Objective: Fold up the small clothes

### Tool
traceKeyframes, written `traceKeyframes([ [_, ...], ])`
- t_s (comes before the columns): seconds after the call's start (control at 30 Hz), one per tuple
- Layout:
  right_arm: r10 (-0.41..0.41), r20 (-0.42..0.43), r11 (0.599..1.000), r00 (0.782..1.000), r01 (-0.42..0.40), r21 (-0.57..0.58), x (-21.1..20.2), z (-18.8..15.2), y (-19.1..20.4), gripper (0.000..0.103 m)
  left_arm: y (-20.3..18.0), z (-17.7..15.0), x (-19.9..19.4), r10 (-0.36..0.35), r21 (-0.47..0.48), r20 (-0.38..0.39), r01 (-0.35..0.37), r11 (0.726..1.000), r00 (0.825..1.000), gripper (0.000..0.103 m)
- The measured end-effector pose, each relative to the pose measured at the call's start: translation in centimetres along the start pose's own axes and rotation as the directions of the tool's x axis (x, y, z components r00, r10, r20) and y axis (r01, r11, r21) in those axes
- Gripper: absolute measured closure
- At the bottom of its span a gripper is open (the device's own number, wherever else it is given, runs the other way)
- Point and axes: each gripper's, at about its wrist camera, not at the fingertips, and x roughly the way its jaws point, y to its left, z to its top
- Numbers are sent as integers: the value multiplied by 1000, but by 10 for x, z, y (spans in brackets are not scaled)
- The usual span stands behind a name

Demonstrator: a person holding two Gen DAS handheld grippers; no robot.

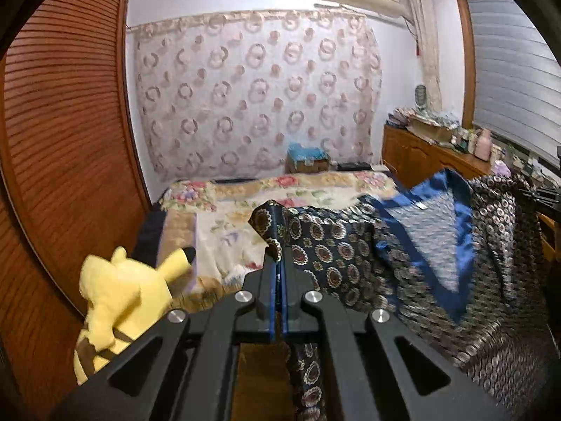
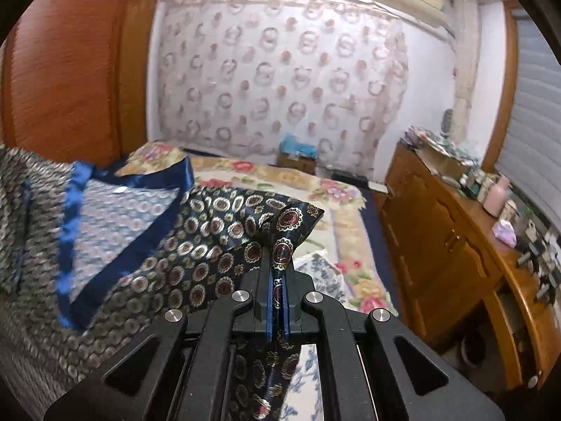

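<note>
A dark navy patterned garment [image 1: 350, 256] with gold-red medallions and a bright blue satin collar [image 1: 420, 245] is held up in the air above the bed. My left gripper [image 1: 278, 245] is shut on one upper corner of it. My right gripper [image 2: 278, 245] is shut on the other upper corner; the garment [image 2: 175, 238] spreads away to the left, with its blue collar [image 2: 73, 224] and pale lining showing. The cloth hangs between the two grippers and its lower part is out of view.
A bed with a floral blanket [image 1: 245, 203] lies below and ahead. A yellow plush toy [image 1: 119, 301] sits at the left by the wooden louvred wardrobe [image 1: 63, 140]. A wooden cabinet [image 2: 455, 245] with clutter on top runs along the right. A curtain [image 1: 252, 91] covers the far wall.
</note>
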Motion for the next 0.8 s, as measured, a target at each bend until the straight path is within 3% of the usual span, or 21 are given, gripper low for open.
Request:
traceKeyframes([
  [0.13, 35, -11, 999, 999, -35, -19, -15, -32, 17, 102, -13, -33, -10, -23, 26, -24, 24, 999, 999, 103],
  [0.4, 84, -24, 996, 996, -83, 36, -56, -87, 13, 102, -40, -86, -61, -88, 57, -26, 89, 994, 996, 103],
  [0.57, 116, -54, 991, 992, -112, 74, -89, -133, 13, 102, -42, -121, -92, -141, 14, -44, 142, 990, 989, 103],
  [0.8, 159, -81, 985, 984, -153, 79, -123, -191, 29, 102, -39, -164, -120, -147, -14, -58, 146, 989, 987, 103],
])
